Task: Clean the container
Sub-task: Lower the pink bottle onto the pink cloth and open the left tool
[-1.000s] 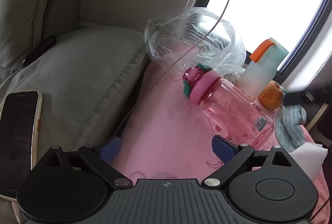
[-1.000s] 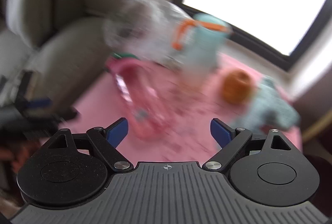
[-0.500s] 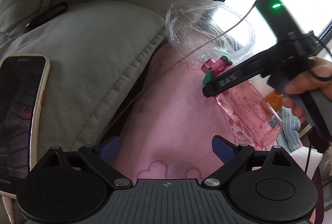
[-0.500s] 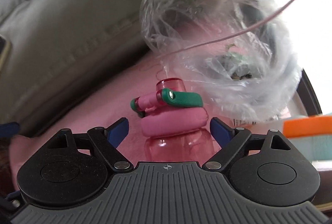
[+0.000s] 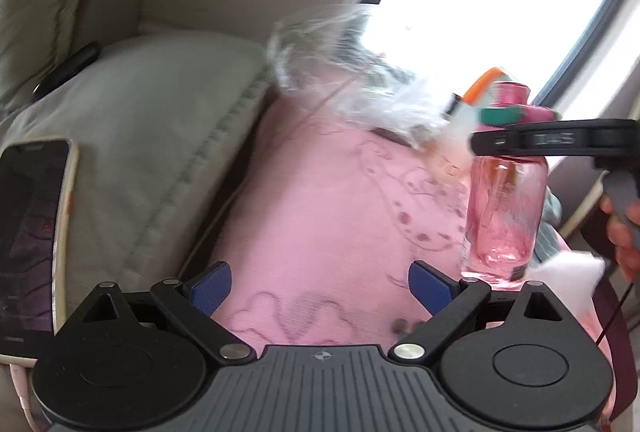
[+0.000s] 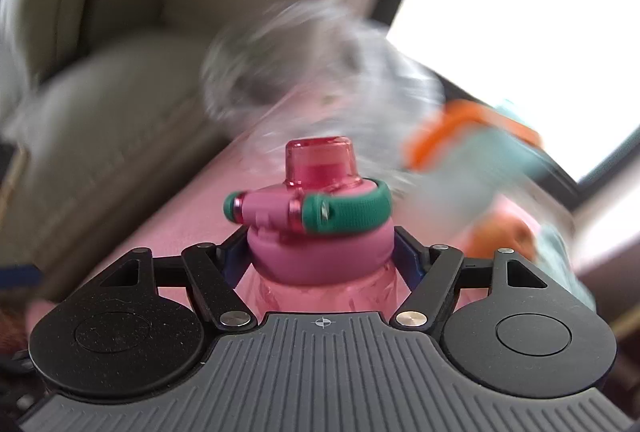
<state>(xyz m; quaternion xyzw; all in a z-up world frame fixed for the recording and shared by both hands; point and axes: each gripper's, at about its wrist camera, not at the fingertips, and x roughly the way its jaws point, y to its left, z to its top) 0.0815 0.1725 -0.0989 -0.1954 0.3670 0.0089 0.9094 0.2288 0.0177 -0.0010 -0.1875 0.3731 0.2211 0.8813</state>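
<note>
Since 0.5 s ago the pink bottle (image 5: 505, 204) has gone from lying slanted on the pink cloth (image 5: 332, 216) to standing upright, and the right gripper (image 6: 321, 264) that was then only around its cap is now clamped on it. In the right wrist view the 2 blue-padded fingers (image 6: 406, 259) press against either side of the bottle just under the pink lid (image 6: 320, 252), with the green strap (image 6: 352, 214) and the clear pink spout above them. From the left wrist view the right gripper reaches in level from the right, its black body crossing the bottle's neck, and the person's right hand (image 5: 624, 232) wraps the grey handle at the frame edge. The bottle's base sits at or just above the cloth; contact cannot be judged. The left gripper (image 5: 320, 284) hovers low over the pink cloth with its fingers spread wide and nothing between them, the bottle just beyond its right finger. A crumpled clear plastic bag (image 5: 344, 72) lies behind, near the window, and a pale bottle with an orange cap (image 5: 480, 88) stands partly hidden behind the pink one. A white tissue (image 5: 568, 272) lies just right of the bottle's base. A phone (image 5: 32, 232) rests on the beige cushion (image 5: 152, 152) at left.
</note>
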